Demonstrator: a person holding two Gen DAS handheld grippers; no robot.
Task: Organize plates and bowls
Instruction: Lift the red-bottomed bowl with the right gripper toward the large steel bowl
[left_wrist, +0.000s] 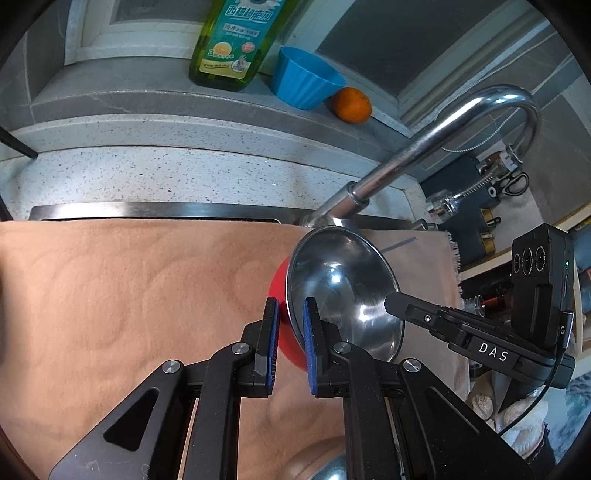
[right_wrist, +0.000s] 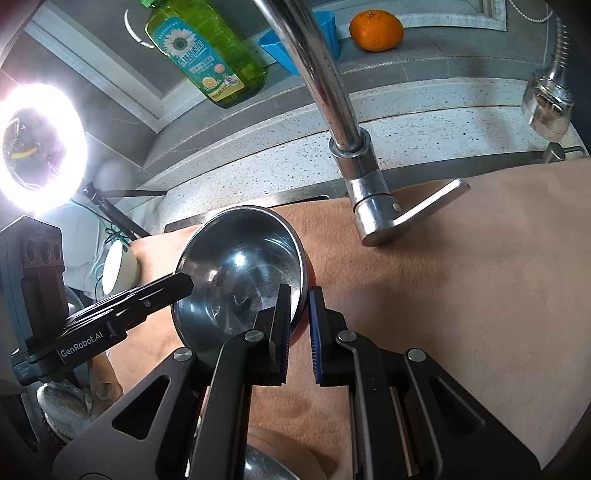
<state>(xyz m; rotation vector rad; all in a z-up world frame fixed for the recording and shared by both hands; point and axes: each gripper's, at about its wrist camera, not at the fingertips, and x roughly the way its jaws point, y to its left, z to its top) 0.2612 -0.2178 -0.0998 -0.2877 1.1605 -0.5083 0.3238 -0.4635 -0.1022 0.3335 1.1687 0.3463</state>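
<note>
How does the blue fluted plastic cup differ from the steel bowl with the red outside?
The blue fluted plastic cup is matte and ribbed; the steel bowl with the red outside is smooth and shiny inside. The cup stands upright on the grey ledge; the bowl is tilted above the tan cloth. Nothing touches the cup; both grippers' jaws clamp the bowl's rim. Both are open and appear empty.
</note>
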